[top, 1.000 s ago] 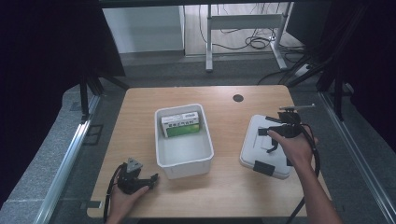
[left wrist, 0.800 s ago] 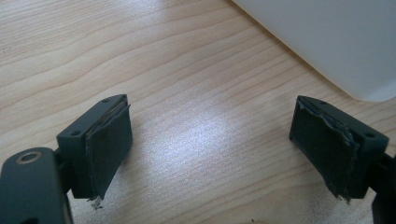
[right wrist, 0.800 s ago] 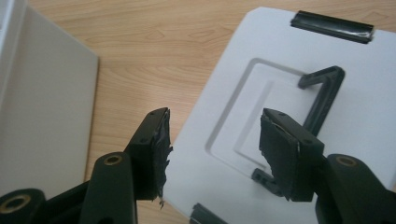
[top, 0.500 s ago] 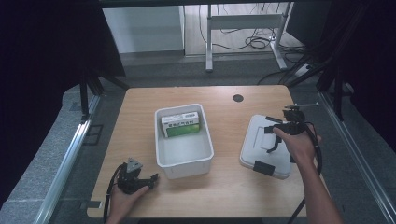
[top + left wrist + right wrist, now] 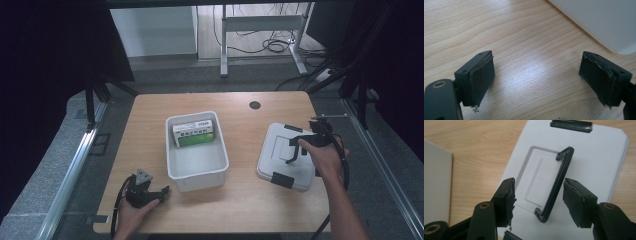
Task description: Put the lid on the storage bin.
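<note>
On table | lid [image 5: 289,157]: white, flat | black handle [image 5: 556,185] raised

Grey floor [image 5: 165,75], metal desk frame [image 5: 260,22], dark curtains [image 5: 45,55]

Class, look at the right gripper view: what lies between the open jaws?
The lid's black handle, raised above the white lid, stands between the right gripper jaws, untouched.
</note>
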`<act>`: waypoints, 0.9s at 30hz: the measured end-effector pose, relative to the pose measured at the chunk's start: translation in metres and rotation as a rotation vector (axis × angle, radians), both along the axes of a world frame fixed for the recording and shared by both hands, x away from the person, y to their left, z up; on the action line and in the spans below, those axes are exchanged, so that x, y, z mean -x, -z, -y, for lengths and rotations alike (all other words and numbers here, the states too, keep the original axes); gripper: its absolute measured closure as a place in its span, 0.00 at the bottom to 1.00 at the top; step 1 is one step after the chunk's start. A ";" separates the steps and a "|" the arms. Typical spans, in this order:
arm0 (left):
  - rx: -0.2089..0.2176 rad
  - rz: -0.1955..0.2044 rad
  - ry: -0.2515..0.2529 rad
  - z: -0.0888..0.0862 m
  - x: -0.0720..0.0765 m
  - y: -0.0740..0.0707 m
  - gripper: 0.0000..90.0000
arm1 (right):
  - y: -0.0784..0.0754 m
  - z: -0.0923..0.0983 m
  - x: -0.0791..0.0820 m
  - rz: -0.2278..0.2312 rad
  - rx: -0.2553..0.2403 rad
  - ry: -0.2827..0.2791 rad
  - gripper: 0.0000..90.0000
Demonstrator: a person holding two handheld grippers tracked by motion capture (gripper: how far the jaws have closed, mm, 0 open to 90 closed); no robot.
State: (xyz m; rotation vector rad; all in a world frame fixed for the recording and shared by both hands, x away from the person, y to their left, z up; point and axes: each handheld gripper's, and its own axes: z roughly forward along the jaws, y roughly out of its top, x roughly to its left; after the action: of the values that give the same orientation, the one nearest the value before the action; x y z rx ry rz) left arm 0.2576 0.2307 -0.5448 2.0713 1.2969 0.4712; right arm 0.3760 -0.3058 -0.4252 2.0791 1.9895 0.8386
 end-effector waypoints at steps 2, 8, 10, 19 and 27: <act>0.000 0.000 0.000 0.000 0.000 0.000 0.14 | 0.002 0.003 0.000 -0.007 0.002 0.002 0.48; 0.000 0.000 0.000 0.000 0.000 0.000 0.14 | 0.008 0.006 -0.003 -0.028 0.011 0.007 0.49; 0.000 0.000 0.000 0.000 0.000 0.000 0.14 | 0.009 0.007 -0.006 -0.033 -0.003 0.019 0.51; 0.000 0.000 0.000 0.000 0.000 0.000 0.14 | 0.018 0.012 -0.017 -0.096 -0.010 0.070 0.60; 0.000 0.000 0.000 0.000 0.000 0.000 0.14 | 0.027 0.018 -0.023 -0.144 -0.051 0.106 0.68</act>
State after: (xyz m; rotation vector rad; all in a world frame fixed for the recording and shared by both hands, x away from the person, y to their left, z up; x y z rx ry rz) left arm 0.2576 0.2307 -0.5449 2.0713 1.2966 0.4714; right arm 0.3986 -0.3240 -0.4520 2.3119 1.9243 0.7477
